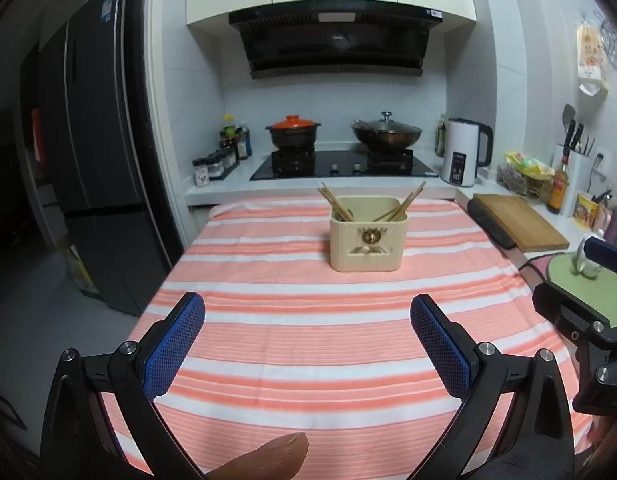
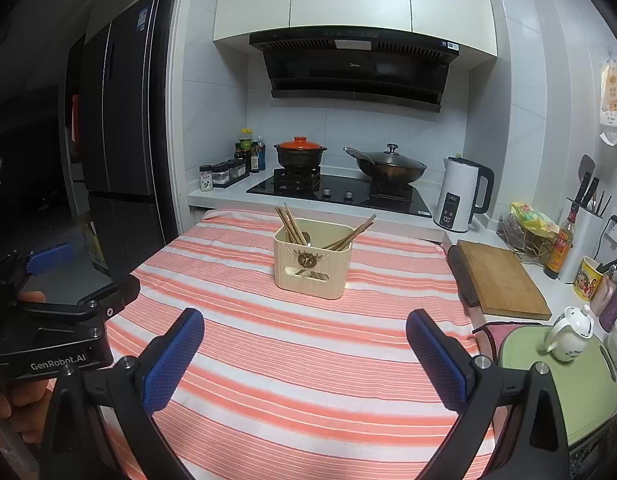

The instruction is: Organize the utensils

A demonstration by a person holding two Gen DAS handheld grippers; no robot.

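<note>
Holding nothing: the left gripper (image 1: 307,312), jaws spread wide.
Right gripper (image 2: 305,326): likewise spread, empty.
Holder (image 1: 366,236): chopsticks (image 1: 334,202) are leaned inside, on striped cloth (image 1: 268,280).

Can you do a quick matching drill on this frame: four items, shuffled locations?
Items:
1. chopstick holder
2. clay pot
3. kettle
4. teapot

Places:
A. green mat
B. left burner
C. striped cloth
D. counter right of the stove

Pairs: 1-C, 2-B, 3-D, 4-A
</note>
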